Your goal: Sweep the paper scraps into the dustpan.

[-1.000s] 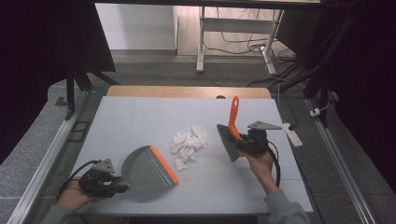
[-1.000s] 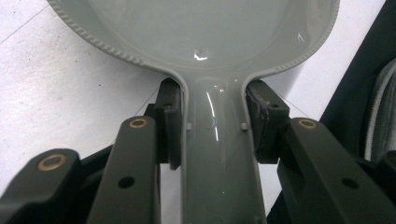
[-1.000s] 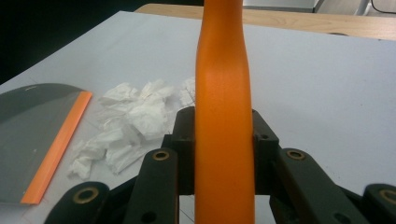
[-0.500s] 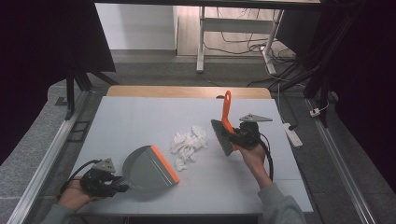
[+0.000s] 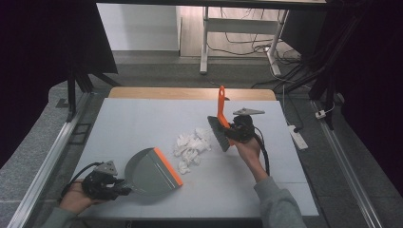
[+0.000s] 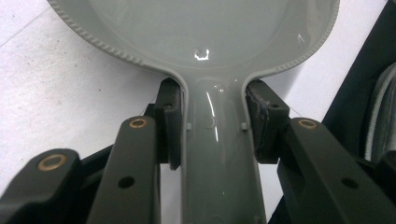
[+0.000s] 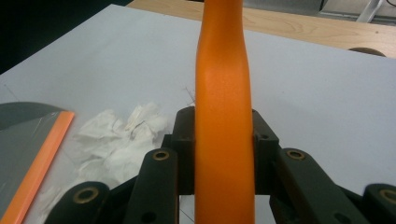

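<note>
Dustpan (image 5: 153, 172) is the leftmost item in hand: a grey pan with an orange front lip, lying flat on the near left part of the white table (image 5: 142, 118), its mouth turned to the right and slightly far. Its grey handle is pinched between the jaws of the left gripper (image 5: 102, 184), which is held low at the near left edge of the table; in the left gripper view the two black pads are seen pressed against either side of the handle (image 6: 217, 154), just behind the pan's rounded back. To the right of the pan's lip, near the middle of the table, a small heap of crumpled white paper scraps (image 5: 192, 145) is spread, one piece lying just beside the lip. Further right, the brush (image 5: 219, 126) is held by the right gripper (image 5: 237, 130), its dark bristle head lowered toward the table just right of the scraps and its orange handle pointing up and far. In the right gripper view the jaws are closed on that orange handle (image 7: 224, 135).
</note>
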The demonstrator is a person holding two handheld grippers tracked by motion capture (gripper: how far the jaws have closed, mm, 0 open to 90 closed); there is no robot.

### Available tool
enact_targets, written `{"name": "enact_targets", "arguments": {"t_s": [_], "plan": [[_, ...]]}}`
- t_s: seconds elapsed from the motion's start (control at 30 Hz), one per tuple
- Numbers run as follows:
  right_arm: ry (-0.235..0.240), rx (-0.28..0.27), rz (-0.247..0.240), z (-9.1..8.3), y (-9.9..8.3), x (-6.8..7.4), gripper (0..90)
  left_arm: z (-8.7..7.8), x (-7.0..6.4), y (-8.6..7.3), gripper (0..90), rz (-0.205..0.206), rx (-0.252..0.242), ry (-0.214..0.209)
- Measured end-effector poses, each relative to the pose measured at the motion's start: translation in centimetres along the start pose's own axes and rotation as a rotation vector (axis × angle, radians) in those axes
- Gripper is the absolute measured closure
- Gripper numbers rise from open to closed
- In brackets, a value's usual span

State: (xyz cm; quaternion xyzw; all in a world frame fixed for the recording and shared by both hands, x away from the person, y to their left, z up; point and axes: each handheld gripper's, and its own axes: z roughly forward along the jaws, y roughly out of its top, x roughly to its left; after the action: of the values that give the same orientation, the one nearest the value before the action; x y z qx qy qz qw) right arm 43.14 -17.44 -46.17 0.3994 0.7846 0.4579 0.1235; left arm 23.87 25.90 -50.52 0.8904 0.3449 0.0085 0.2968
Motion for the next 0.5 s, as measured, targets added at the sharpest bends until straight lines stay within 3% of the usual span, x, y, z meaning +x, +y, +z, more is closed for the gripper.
{"name": "enact_targets", "arguments": {"t_s": [0.23, 0.5], "plan": [[-0.014, 0.026, 0.016, 2.0, 0.7, -0.4, 70.0, 0.4, 0.1, 0.2, 61.2, 0.004, 0.008, -0.010], [-0.076, 0.088, 0.043, 3.8, 1.5, -1.7, 70.1, 0.5, 0.1, 0.6, 61.2, 0.013, 0.013, -0.014]]}}
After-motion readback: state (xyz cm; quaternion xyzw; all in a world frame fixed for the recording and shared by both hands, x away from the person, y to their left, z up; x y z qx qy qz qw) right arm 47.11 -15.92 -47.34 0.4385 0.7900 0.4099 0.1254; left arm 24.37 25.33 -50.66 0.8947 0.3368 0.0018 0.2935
